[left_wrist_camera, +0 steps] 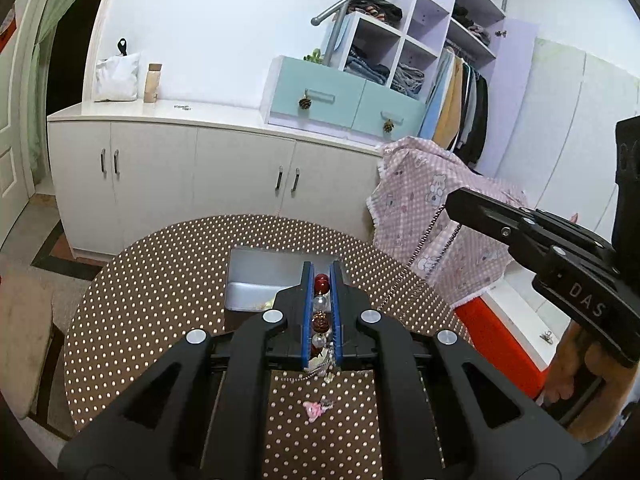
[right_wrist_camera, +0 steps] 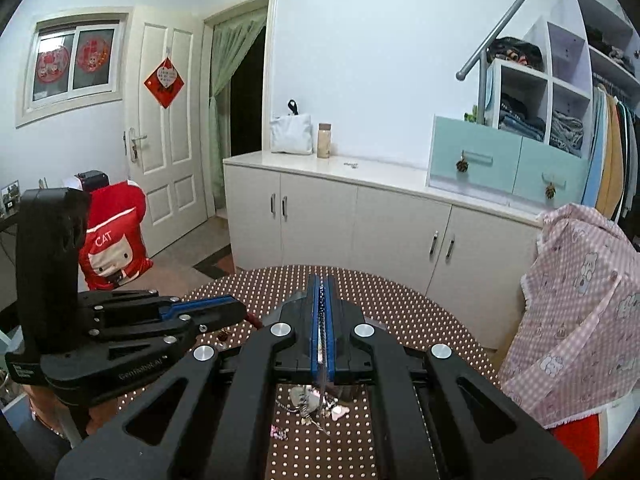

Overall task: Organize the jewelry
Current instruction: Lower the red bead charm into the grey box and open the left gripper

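Both grippers lifted over a dotted round table, each pinching a piece of jewelry.

The left gripper [left_wrist_camera: 321, 280] has its blue-lined jaws nearly together on a beaded strand [left_wrist_camera: 321, 304] of glossy red, clear and ridged brown round beads, held above a shallow metal tray [left_wrist_camera: 248, 276] with smooth grey walls. The right gripper [right_wrist_camera: 321, 292] has its jaws pressed tight on a thin twisted chain [left_wrist_camera: 420, 248] that droops in a fine loop down to the brown polka-dot tablecloth [left_wrist_camera: 160, 280]. Small trinkets lie loose on the cloth below: a pink charm [left_wrist_camera: 314, 408] and a silvery tangle of pendants [right_wrist_camera: 316, 400]. A pink checked bear-print cloth [left_wrist_camera: 424, 204] drapes over something just beside the table; white cabinets [left_wrist_camera: 180, 172] stand behind.
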`<state>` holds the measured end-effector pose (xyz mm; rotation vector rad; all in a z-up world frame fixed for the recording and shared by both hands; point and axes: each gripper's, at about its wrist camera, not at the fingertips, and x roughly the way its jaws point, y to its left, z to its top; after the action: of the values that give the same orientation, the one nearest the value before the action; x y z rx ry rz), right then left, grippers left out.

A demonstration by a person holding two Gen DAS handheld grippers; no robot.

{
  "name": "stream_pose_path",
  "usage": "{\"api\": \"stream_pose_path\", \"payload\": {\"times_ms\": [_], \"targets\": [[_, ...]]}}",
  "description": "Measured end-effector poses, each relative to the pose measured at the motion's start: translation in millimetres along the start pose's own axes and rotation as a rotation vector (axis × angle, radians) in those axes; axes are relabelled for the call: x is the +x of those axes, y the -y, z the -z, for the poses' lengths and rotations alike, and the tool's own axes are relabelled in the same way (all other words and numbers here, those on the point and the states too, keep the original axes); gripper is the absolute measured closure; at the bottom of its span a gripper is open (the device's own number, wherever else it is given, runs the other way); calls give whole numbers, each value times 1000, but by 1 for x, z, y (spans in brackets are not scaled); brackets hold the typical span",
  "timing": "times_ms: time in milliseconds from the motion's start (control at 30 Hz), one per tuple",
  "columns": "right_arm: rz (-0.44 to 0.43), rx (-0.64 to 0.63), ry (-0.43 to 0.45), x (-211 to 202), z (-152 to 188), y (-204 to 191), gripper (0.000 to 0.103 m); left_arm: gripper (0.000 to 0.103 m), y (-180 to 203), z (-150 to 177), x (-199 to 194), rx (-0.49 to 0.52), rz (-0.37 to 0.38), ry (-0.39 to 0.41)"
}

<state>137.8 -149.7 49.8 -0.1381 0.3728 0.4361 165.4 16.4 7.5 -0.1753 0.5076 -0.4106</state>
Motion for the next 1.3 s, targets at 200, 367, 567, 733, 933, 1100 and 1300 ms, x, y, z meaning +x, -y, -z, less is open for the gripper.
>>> {"api": "stream_pose_path", "payload": {"times_ms": [200,367,567,733,933,1100,1300], "targets": [[18,-19,53,-7,-22,-1,102,95,0,-16,2,-10,-7,18],[39,-44,77,-4,-41,0,102,95,-6,-29,5,-28,2,24],[49,-35,151,-5,-63,8,102,95,-8,-41,14,-23,-6,28],[69,-18,202,4,-75,18,102,95,-13,-52,31,-31,-12,21],[64,4,161,34,-67,28,102,95,-21,-55,61,-34,-39,-24],[32,19,64,65,-43,26,102,95,-29,-45,90,-40,-51,-94],[9,50,-46,95,-8,28,102,95,-35,-26,116,-45,-61,-184]]}}
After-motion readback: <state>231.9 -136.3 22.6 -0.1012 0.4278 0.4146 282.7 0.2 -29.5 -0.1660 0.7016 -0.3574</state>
